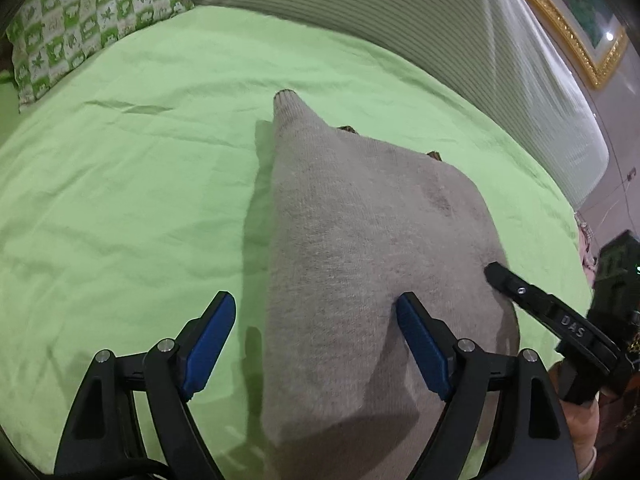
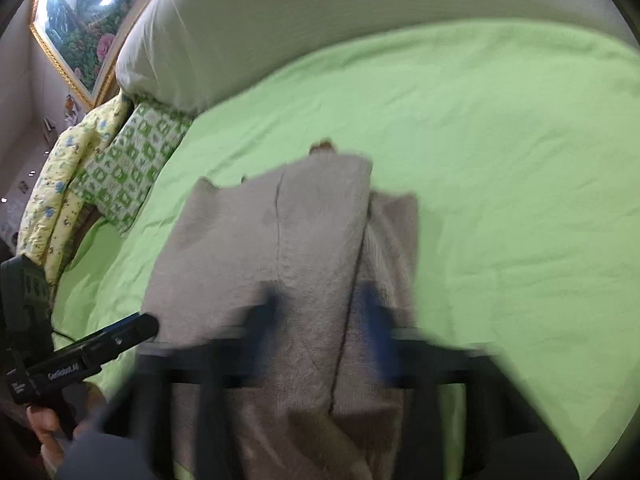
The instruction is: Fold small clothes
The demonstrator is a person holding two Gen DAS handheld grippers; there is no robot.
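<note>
The left gripper is gaping wide over the grey top. The right gripper, marked "DAS", is pinching it.

Garment grey knit, plain; sheet light green, unpatterned. Pillow green-and-white checks with small motifs; quilt pale yellow with blue and green print; headboard cover off-white, finely ribbed. Gripper pads blue on black arms; picture frame gold.
</note>
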